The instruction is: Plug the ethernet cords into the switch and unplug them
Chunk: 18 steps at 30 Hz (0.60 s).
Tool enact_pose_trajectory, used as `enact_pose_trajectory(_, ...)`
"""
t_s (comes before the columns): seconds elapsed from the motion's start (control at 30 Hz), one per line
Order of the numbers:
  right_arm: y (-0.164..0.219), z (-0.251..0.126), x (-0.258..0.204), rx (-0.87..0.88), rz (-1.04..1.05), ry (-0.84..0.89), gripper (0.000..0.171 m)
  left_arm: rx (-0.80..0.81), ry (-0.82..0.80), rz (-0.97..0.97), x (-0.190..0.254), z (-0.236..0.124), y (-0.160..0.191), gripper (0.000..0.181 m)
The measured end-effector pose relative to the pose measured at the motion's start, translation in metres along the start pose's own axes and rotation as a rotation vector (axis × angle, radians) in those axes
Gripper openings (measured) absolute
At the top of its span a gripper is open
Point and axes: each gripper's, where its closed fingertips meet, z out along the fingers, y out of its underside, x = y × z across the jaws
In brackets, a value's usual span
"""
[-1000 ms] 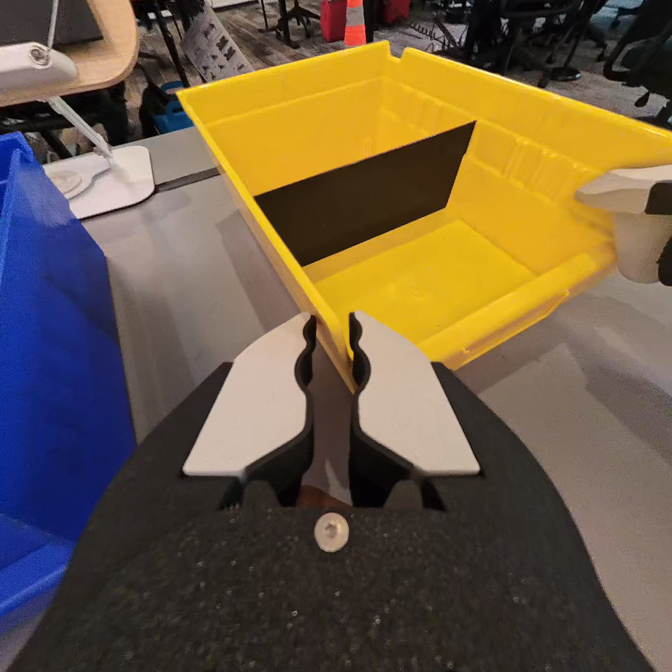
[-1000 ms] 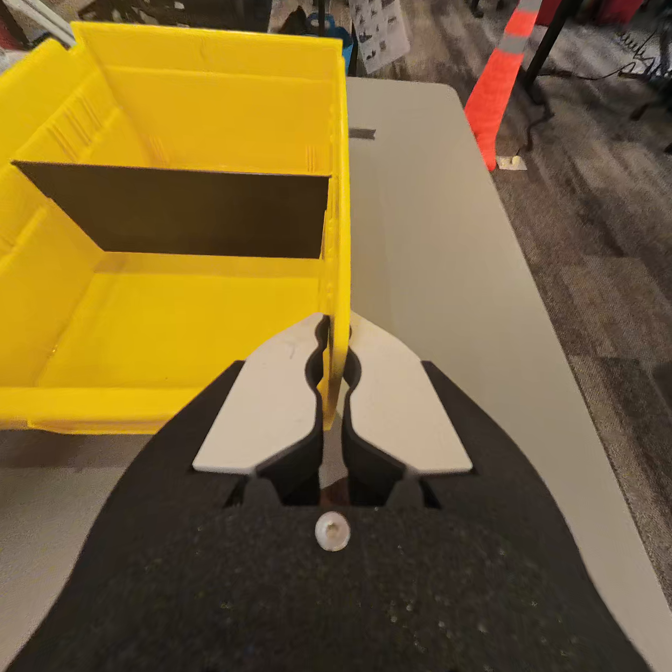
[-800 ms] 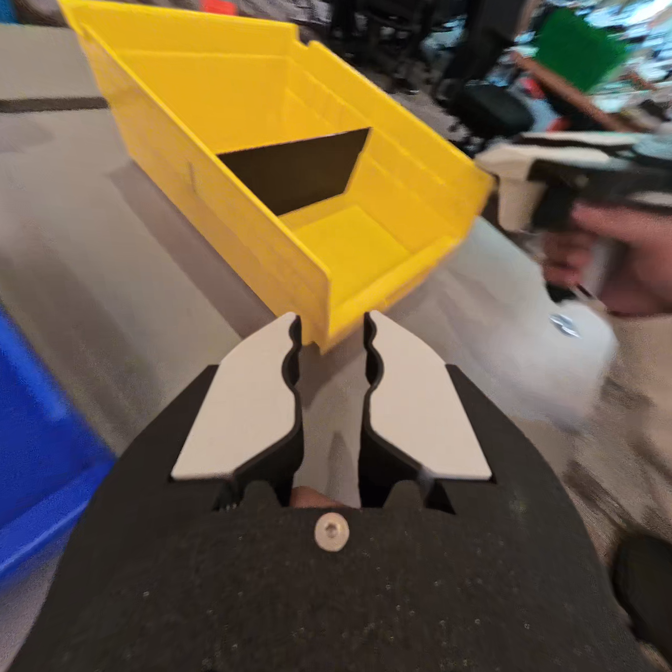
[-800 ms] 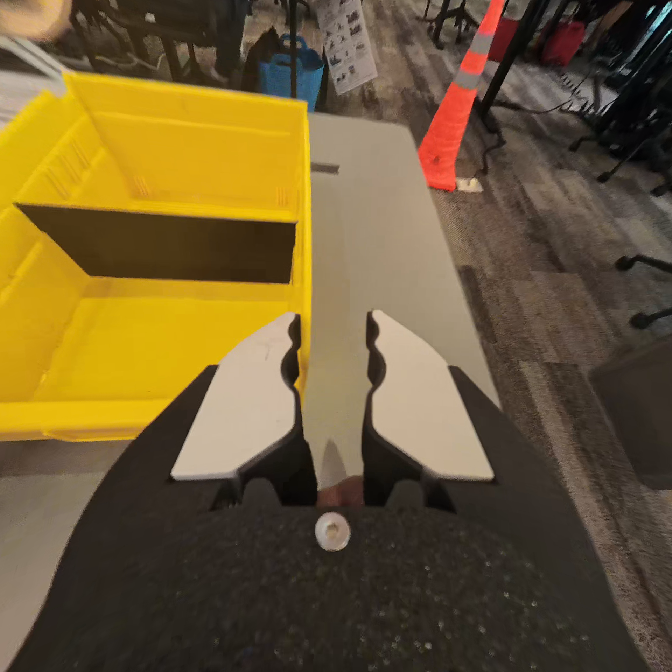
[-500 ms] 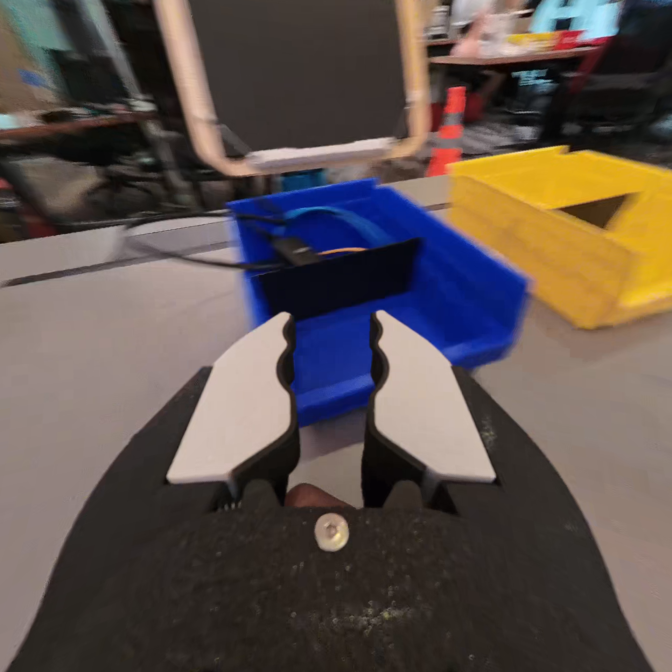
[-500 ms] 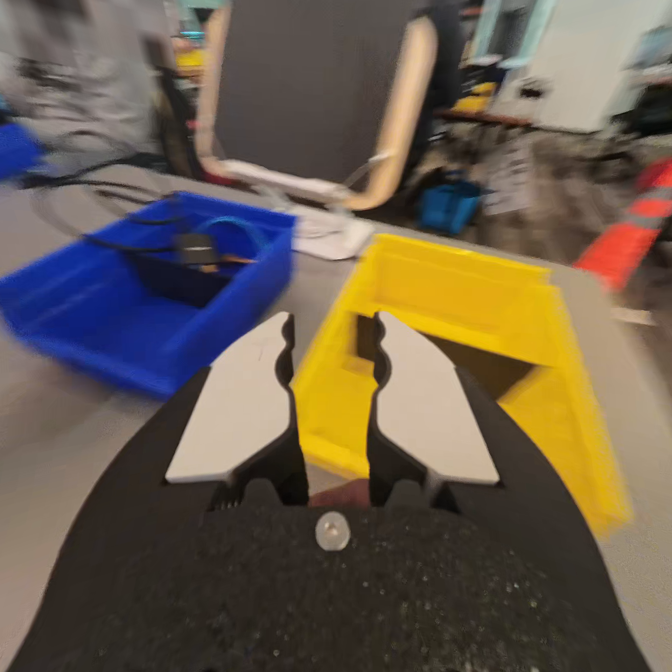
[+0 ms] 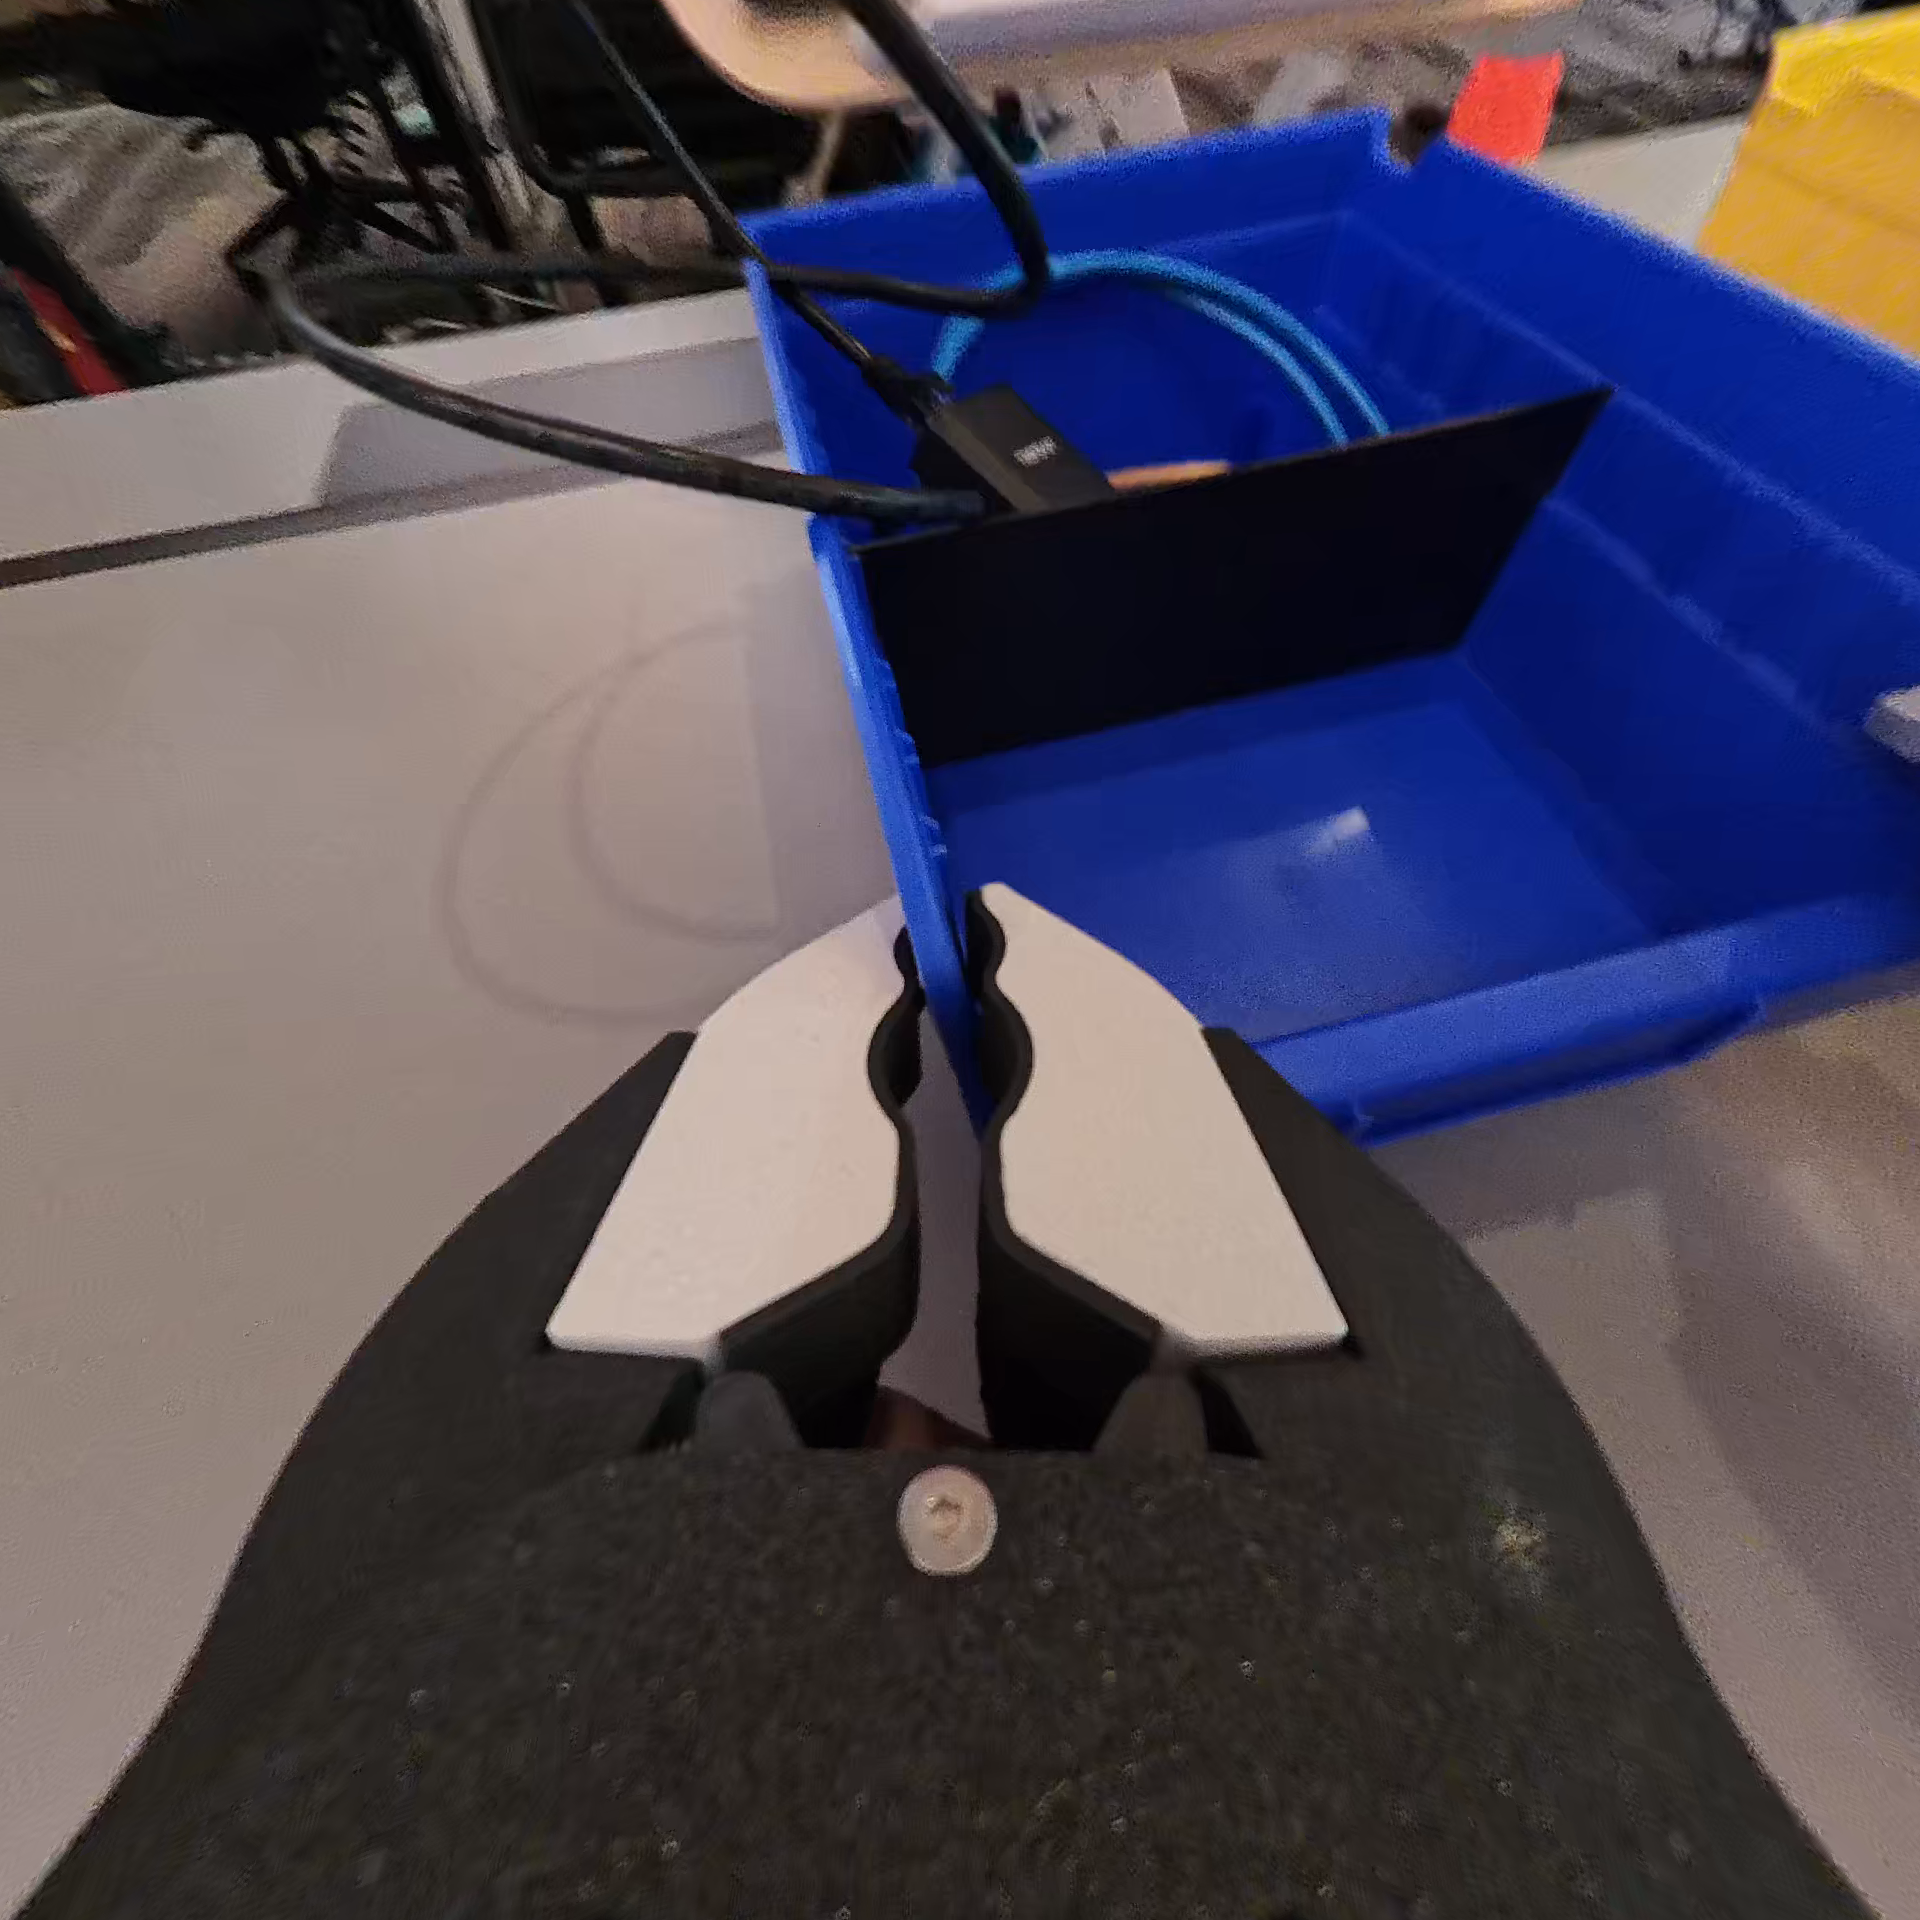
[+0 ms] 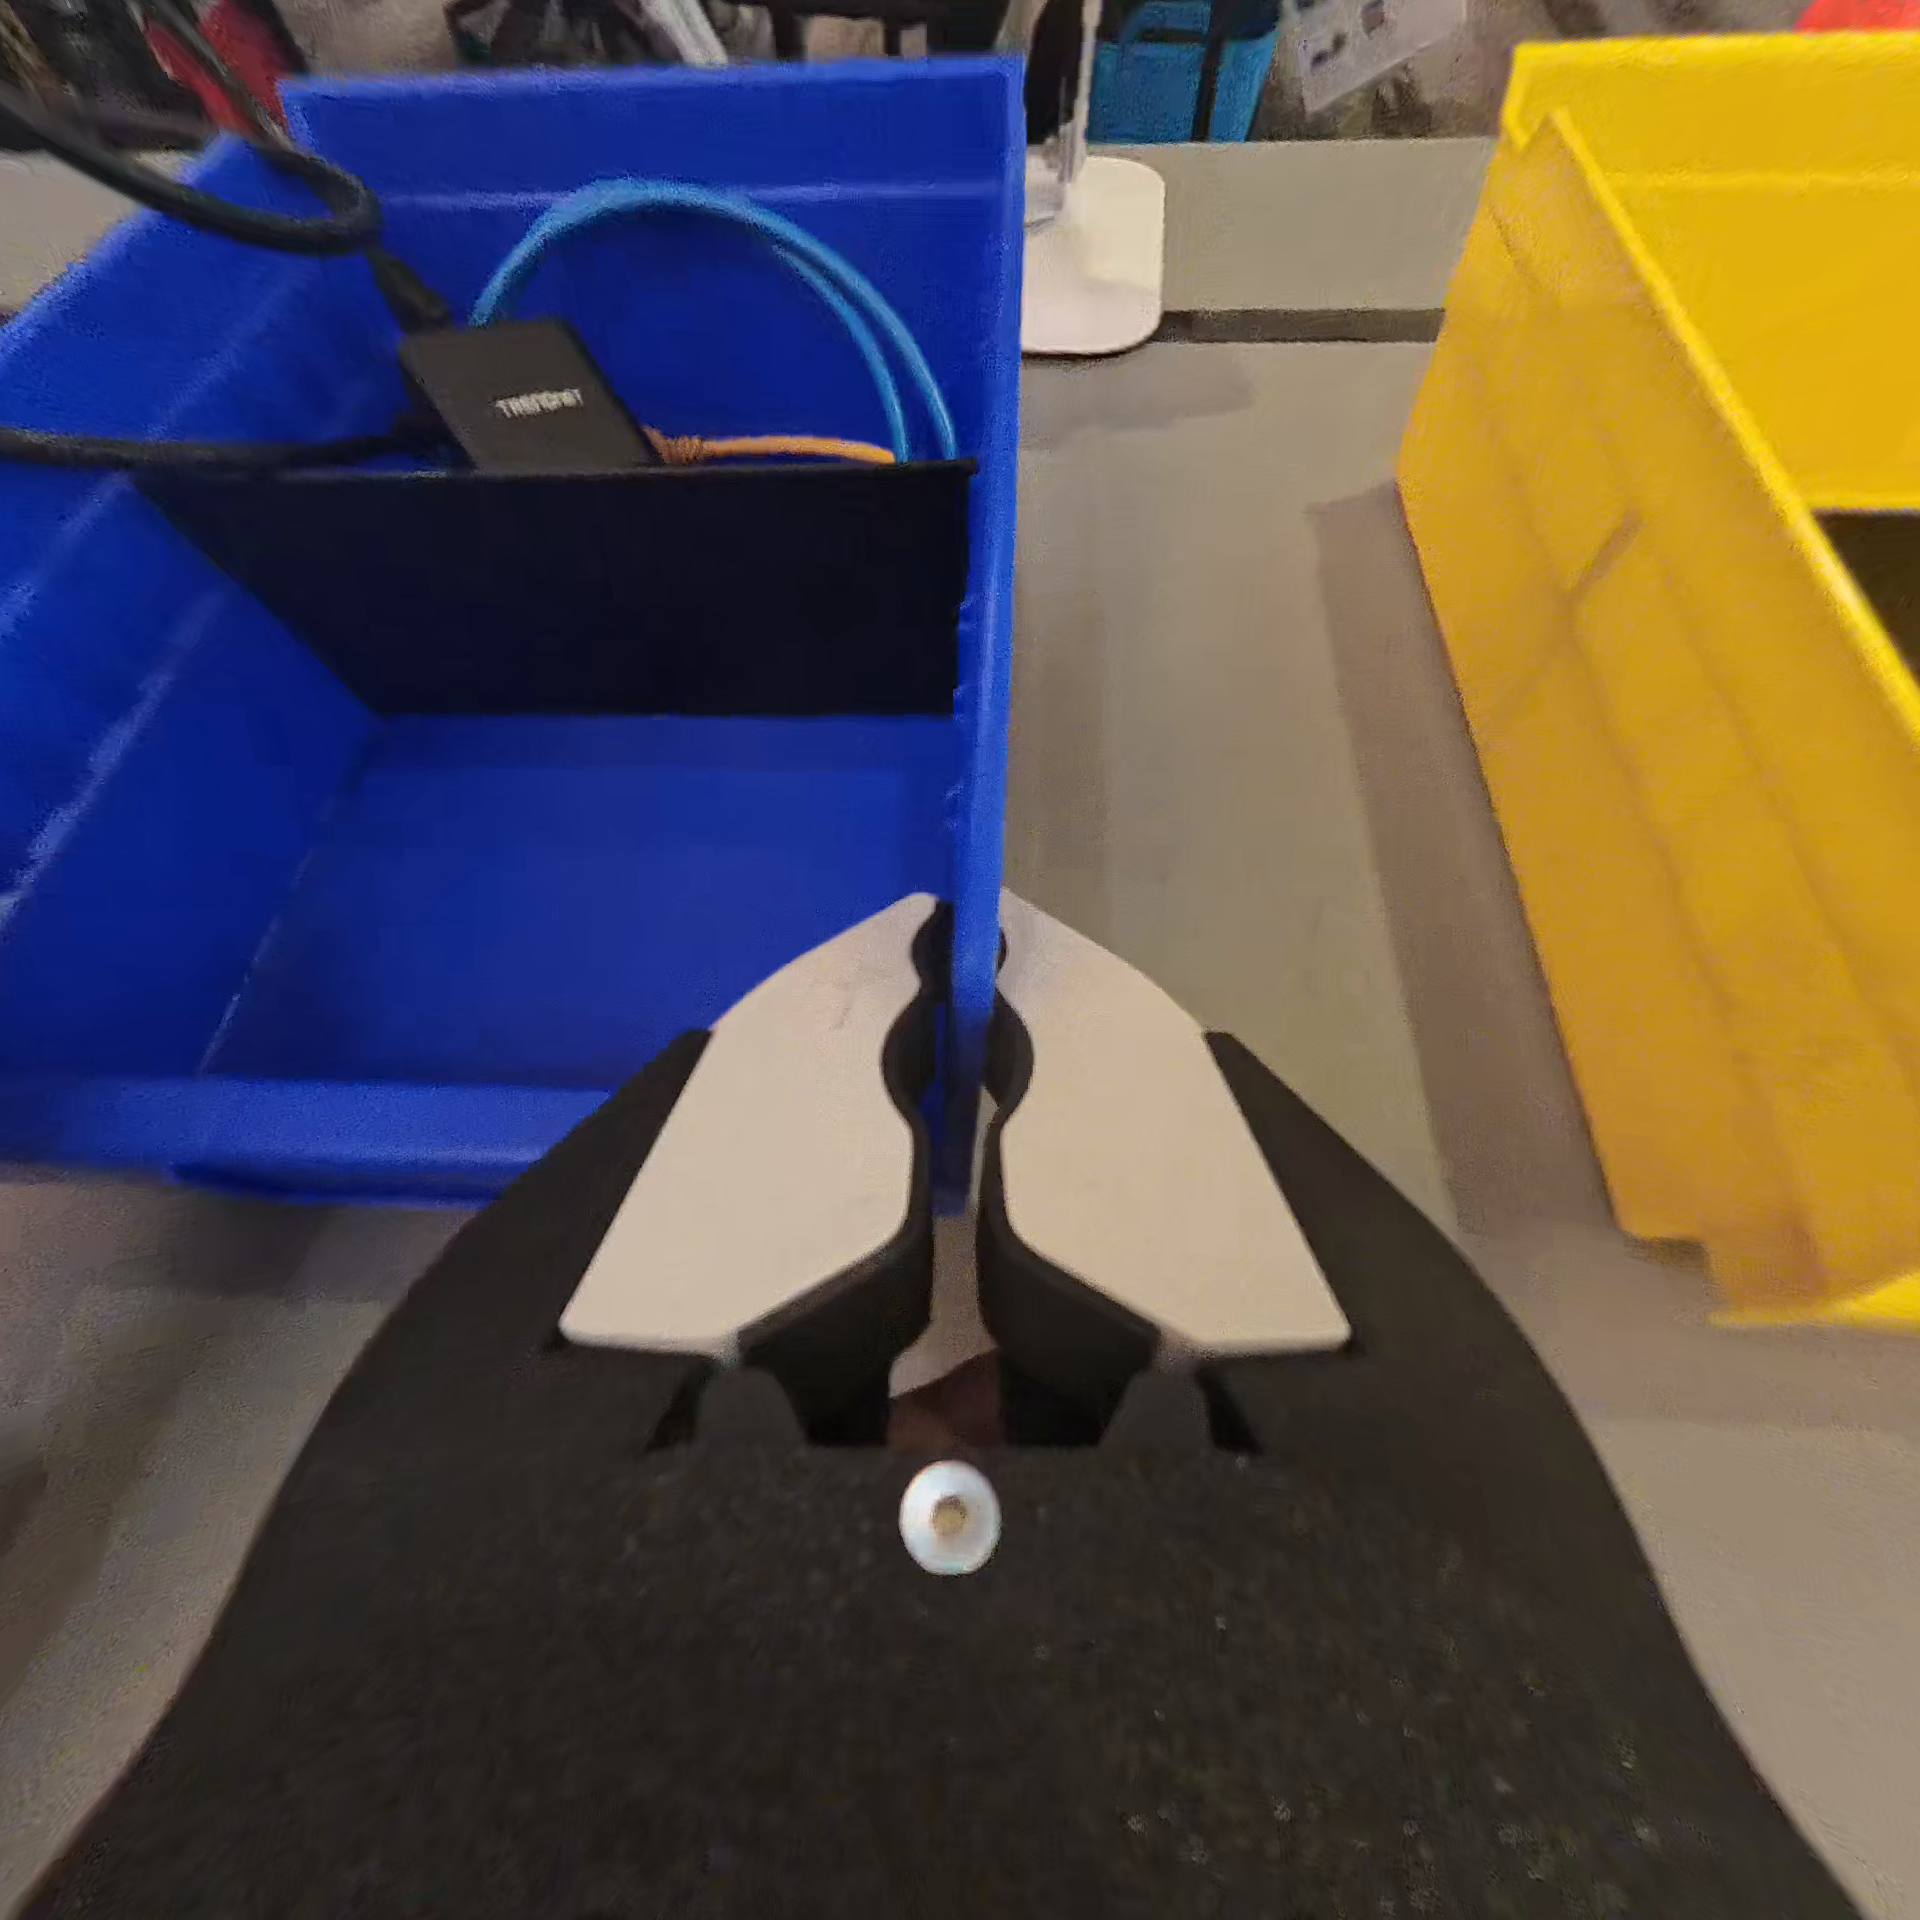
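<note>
Both shots are pretty blurry, and the black divider (image 8: 561, 592) in the blue bin (image 8: 187, 644) hides the lower part of the switch (image 8: 525, 405) and where the blue cord (image 8: 831, 301) and orange cord (image 8: 790, 449) end up. Can't see any plugs. My left gripper (image 7: 938, 940) is pinched on the bin's left wall, my right gripper (image 8: 966, 935) clamped on its right wall, both low near the front corners. The yellow bin (image 8: 1662, 727) sits just beside it.

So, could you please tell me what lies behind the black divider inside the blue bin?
Behind the black divider sit a black switch, looped blue cable and orange cable; their lower parts are hidden.
</note>
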Motion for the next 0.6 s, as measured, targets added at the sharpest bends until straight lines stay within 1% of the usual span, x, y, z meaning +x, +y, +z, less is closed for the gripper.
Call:
enact_pose_trajectory(0.1, -0.013, -0.008, -0.046, 0.055, -0.007, -0.027, 0.002, 0.024, -0.053, -0.035, -0.044, -0.017, -0.002, 0.004)
enact_pose_trajectory(0.2, -0.026, -0.013, -0.112, 0.100, -0.061, -0.082, 0.002, 0.045, -0.106, -0.090, -0.104, -0.044, 0.007, 0.004)
enact_pose_trajectory(0.3, -0.027, -0.008, -0.181, 0.123, -0.077, -0.133, 0.002, 0.078, -0.181, -0.114, -0.167, -0.070, 0.017, 0.003)
enact_pose_trajectory(0.37, -0.024, -0.005, -0.217, 0.145, -0.080, -0.142, 0.002, 0.078, -0.206, -0.098, -0.201, -0.079, 0.026, 0.004)
enact_pose_trajectory(0.43, -0.014, 0.000, -0.242, 0.137, -0.063, -0.143, 0.002, 0.060, -0.170, -0.095, -0.226, -0.077, 0.040, 0.004)
enact_pose_trajectory(0.5, 0.003, 0.007, -0.257, 0.111, -0.074, -0.146, 0.004, 0.047, -0.130, -0.107, -0.241, -0.070, 0.055, 0.004)
enact_pose_trajectory(0.6, 0.011, 0.004, -0.267, 0.176, -0.151, -0.241, 0.007, 0.103, -0.084, -0.153, -0.249, -0.071, 0.058, 0.006)
